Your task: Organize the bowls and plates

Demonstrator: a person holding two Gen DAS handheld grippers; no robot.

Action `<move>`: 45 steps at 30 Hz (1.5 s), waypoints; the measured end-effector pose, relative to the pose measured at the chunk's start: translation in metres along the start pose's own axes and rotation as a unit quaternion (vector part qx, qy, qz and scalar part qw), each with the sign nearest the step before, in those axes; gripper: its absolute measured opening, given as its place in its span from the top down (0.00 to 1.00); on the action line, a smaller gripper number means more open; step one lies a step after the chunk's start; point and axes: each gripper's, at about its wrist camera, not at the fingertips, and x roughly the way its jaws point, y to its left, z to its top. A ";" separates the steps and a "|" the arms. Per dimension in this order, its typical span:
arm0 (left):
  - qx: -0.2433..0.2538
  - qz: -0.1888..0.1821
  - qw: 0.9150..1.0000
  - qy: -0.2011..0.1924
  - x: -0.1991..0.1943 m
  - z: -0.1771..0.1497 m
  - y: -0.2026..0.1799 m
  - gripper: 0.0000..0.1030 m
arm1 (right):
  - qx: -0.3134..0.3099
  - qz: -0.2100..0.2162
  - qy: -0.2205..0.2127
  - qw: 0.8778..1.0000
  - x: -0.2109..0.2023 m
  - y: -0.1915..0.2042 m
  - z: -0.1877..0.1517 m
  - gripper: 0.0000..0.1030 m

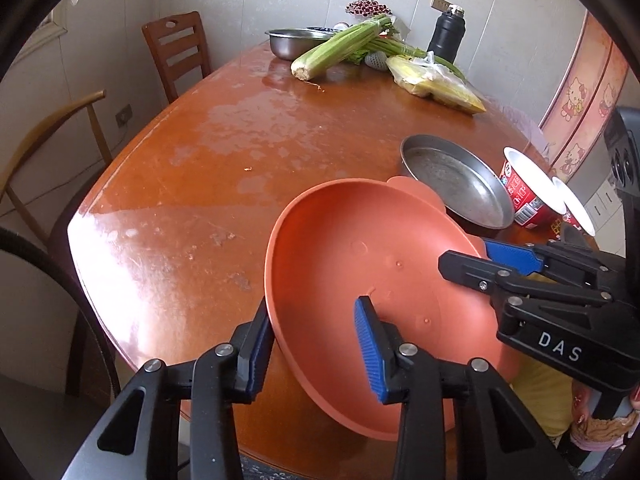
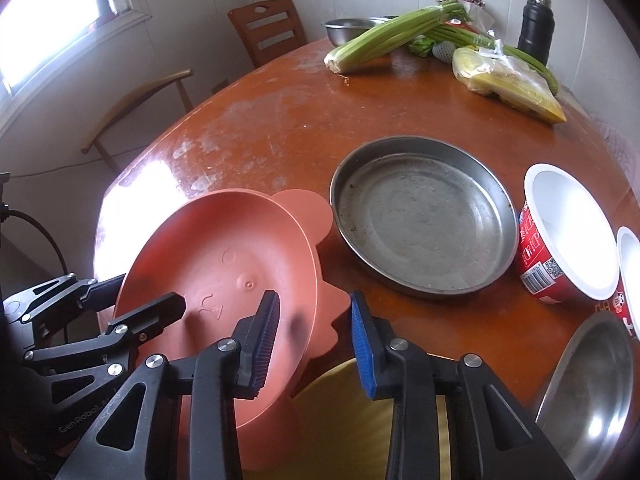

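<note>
A terracotta plastic plate with ear-shaped tabs [image 1: 352, 264] is tilted above the table's near edge; it also shows in the right wrist view [image 2: 224, 264]. My left gripper [image 1: 316, 344] straddles its left rim, one finger outside and one inside, with the jaws wide. My right gripper [image 2: 314, 336] straddles its right rim the same way. Whether either one pinches the rim I cannot tell. A round steel pan [image 2: 424, 216] sits on the table just beyond; it also shows in the left wrist view [image 1: 456, 180].
Two red paper bowls [image 2: 560, 236] lie on their sides at the right. A steel bowl [image 2: 588, 392] sits at the near right. Celery [image 2: 384, 36], bagged corn [image 2: 508, 80], a steel basin [image 1: 296, 40] and a black flask [image 2: 536, 28] stand at the far end. Chairs [image 1: 176, 52] stand left.
</note>
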 end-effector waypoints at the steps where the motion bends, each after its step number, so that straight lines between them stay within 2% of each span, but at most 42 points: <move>1: 0.001 0.000 1.000 -0.002 0.000 0.001 0.000 0.61 | -0.001 -0.002 0.000 1.000 0.000 0.001 0.000 0.65; 10: -0.005 0.013 1.000 -0.023 -0.010 0.014 0.011 0.61 | -0.003 0.007 -0.013 1.000 -0.012 0.012 0.008 0.65; 23: -0.003 0.025 0.998 -0.052 -0.014 0.047 0.028 0.61 | 0.033 0.020 -0.026 0.999 -0.014 0.021 0.037 0.64; 31: 0.000 0.033 0.998 -0.045 0.004 0.058 0.036 0.61 | 0.038 0.014 -0.013 0.999 0.003 0.028 0.042 0.64; 45: -0.001 0.021 0.999 -0.024 0.038 0.074 0.045 0.61 | 0.059 0.014 0.010 0.998 0.026 0.020 0.045 0.64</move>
